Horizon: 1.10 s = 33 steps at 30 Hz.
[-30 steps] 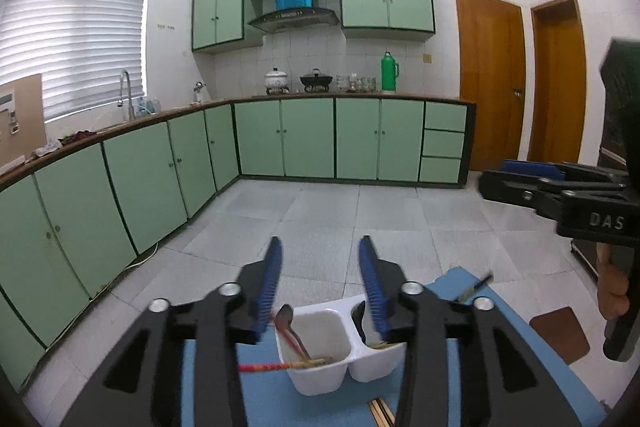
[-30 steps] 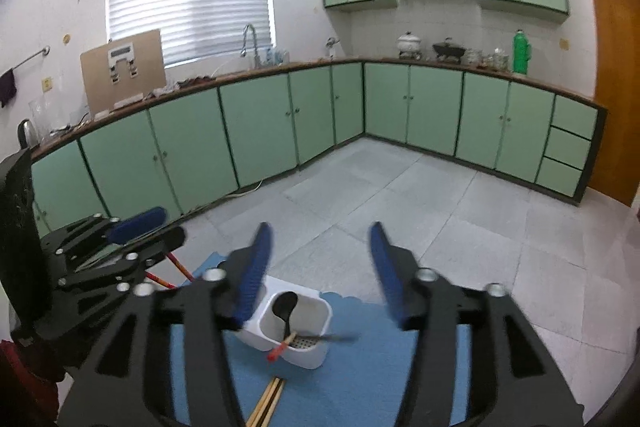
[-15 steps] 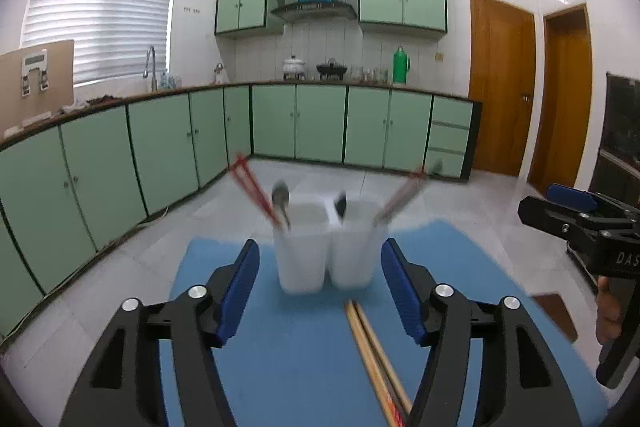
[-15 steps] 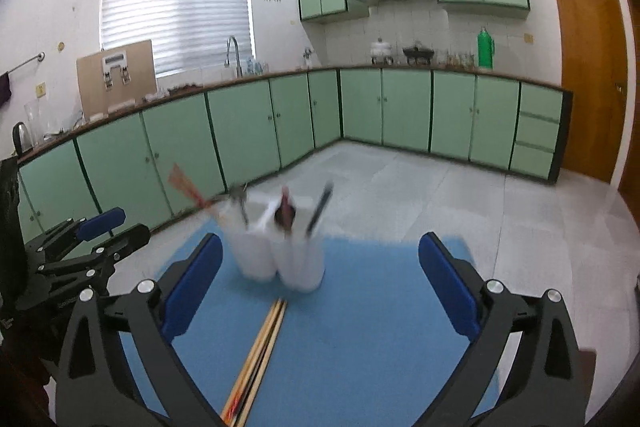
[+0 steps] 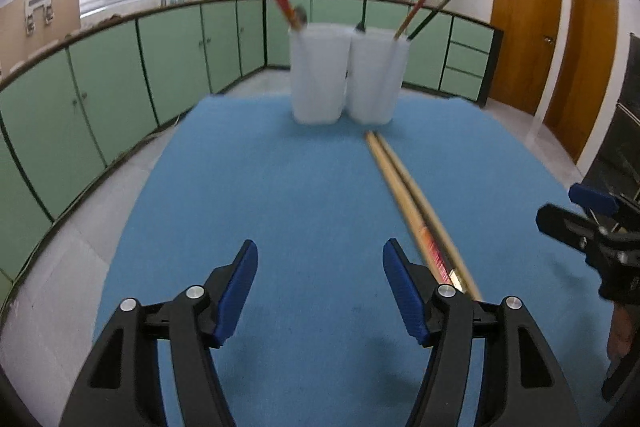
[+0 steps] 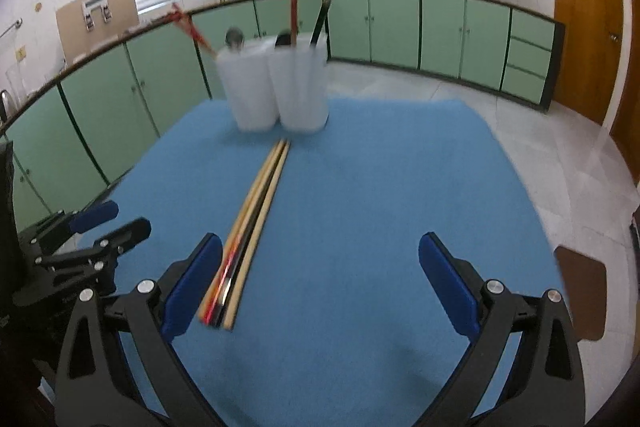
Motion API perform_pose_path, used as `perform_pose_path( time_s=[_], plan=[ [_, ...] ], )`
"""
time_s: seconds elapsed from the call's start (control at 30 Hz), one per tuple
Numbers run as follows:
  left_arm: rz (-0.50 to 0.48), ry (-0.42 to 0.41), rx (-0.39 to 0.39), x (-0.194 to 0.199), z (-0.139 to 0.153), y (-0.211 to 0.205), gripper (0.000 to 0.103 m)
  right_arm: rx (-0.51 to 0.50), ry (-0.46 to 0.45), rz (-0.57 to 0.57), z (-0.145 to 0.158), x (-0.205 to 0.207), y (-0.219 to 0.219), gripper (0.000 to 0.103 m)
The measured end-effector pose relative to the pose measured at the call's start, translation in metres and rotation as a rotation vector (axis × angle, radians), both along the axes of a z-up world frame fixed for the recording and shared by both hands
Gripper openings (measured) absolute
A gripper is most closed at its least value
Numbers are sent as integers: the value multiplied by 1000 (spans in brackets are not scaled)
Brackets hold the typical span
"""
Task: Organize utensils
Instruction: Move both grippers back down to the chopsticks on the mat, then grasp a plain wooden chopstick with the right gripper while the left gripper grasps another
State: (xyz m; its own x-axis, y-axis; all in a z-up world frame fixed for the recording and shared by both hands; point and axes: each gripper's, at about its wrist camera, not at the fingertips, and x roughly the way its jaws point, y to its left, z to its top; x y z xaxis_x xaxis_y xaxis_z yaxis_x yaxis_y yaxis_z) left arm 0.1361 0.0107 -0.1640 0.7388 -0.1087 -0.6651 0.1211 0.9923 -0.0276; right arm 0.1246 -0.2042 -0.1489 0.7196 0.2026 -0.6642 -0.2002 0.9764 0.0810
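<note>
A white two-cup utensil holder [image 5: 348, 77] [image 6: 278, 89] stands at the far side of a blue mat [image 5: 300, 195] [image 6: 380, 187]. It holds red and dark chopsticks and two spoons. A bundle of several chopsticks [image 5: 412, 199] [image 6: 250, 215], wooden, dark and red, lies flat on the mat in front of the holder. My left gripper [image 5: 320, 283] is open and empty, low over the mat, with the bundle by its right finger. My right gripper [image 6: 320, 279] is wide open and empty, with the bundle by its left finger. Each gripper shows at the edge of the other's view.
The mat's edges drop off to a tiled kitchen floor [image 6: 440, 87]. Green cabinets [image 5: 120, 75] line the walls. A brown pad [image 6: 582, 291] lies off the mat's right edge.
Both grippers have dropped from high above to low over the mat and pulled back from the holder. The right gripper has opened wider. The chopstick bundle now lies between the two grippers.
</note>
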Motion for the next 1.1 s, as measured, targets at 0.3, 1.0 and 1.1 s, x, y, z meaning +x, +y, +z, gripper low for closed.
perform_pose_path(
  time_s=[0.3, 1.0, 1.1],
  plan=[
    [23, 53, 8, -1, -12, 6, 66, -35, 83, 50, -31, -8, 23, 93],
    [-1, 88, 30, 4, -15, 2, 66, -108, 163, 91, -48, -10, 36, 56],
    [-6, 83, 35, 3, -14, 1, 67, -121, 160, 119, -50, -10, 43, 40]
  ],
)
